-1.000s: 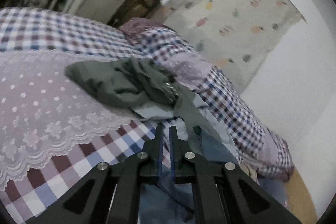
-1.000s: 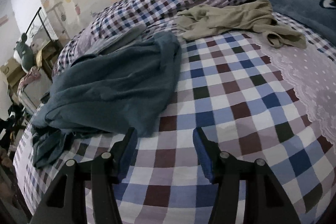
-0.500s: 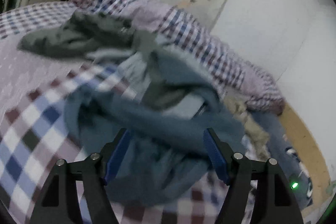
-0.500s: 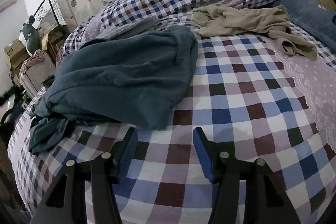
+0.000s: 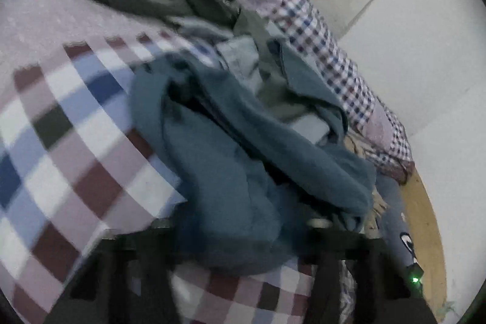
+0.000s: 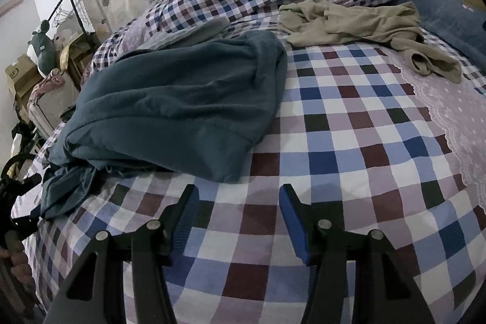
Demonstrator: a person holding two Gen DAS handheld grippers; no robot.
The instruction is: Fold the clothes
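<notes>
Closing around a bunched fold of the teal garment [image 5: 249, 172] near the bed's [image 6: 349, 141] left edge, the left gripper [image 5: 243, 233] seeks a hold for straightening. The right gripper [image 6: 238, 211] hovers over bare checked sheet at the near edge, jaws parted and empty, ready to assist.

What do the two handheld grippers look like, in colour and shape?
The right gripper has two black, angular fingers with open triangular cut-outs, silver round bolts at the joints, and blue ribbed pads on the inner faces. The left gripper looks like the same black frame, but it is blurred and partly covered by cloth, so its pads cannot be seen. No cables or sleeves are visible.
</notes>
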